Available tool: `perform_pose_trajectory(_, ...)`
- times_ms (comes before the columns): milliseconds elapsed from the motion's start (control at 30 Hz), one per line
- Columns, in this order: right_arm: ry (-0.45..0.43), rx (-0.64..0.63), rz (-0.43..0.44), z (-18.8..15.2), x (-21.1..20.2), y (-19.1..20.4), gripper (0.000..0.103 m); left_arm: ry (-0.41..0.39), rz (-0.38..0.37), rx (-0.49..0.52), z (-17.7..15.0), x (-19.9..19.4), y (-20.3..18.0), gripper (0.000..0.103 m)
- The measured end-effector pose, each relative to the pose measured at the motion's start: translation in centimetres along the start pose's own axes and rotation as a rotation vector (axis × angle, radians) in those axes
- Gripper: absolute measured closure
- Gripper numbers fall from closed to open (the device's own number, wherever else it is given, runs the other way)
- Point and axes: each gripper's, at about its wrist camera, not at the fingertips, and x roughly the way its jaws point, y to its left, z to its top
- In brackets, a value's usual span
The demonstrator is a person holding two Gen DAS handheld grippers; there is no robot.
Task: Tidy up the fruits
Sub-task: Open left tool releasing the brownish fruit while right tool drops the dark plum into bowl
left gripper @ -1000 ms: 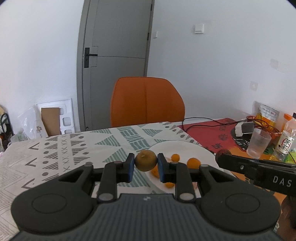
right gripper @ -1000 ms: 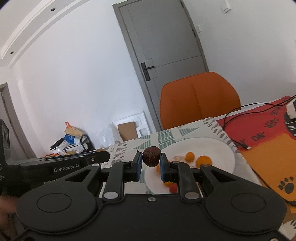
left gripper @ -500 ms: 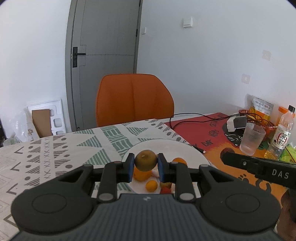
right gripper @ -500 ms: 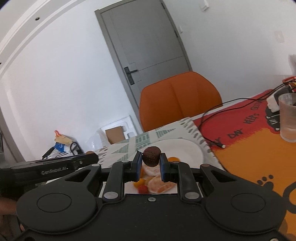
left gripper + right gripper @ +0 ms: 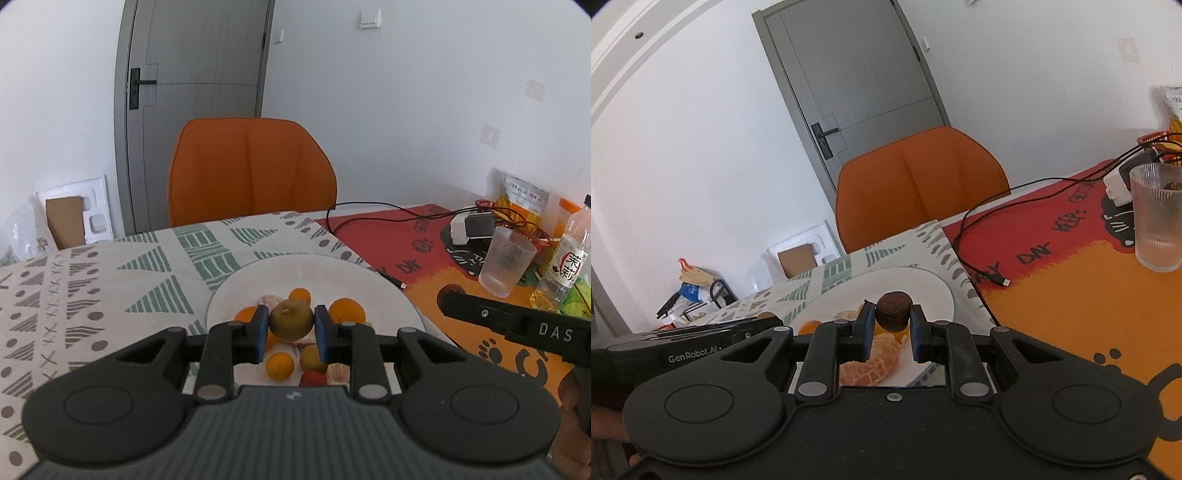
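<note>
Take the white plate (image 5: 388,291) as your landmark; behind it stands the orange chair (image 5: 251,170), and off its right side the ribbed glass (image 5: 506,266) sits on the red-and-orange mat (image 5: 417,254). Your left gripper (image 5: 290,325) hangs above the plate's near half, clamped on a greenish-brown fruit (image 5: 290,319). Your right gripper (image 5: 893,317) is over the plate's near edge, closed on a small dark bumpy fruit (image 5: 892,311). Small oranges (image 5: 346,311) and peeled segments (image 5: 871,363) lie on the plate.

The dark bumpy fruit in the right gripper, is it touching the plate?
Cannot tell. In the right wrist view the dark bumpy fruit sits before the plate, with no gap visible.
</note>
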Motion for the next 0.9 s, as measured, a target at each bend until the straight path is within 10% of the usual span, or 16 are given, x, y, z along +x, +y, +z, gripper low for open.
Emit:
perform_pose_trajectory(767, 0.06, -0.009, -0.003, 0.4, 4.1, 0.0, 0.085, 0.008, 0.062, -0.084, 0.3, 1.9, 3.3, 0.058)
perform_pose_trajectory(900, 0.039, -0.016, -0.016, 0.8, 3.9, 0.4, 0.059, 0.0, 0.072, -0.084, 0.3, 1.3, 3.7, 0.05)
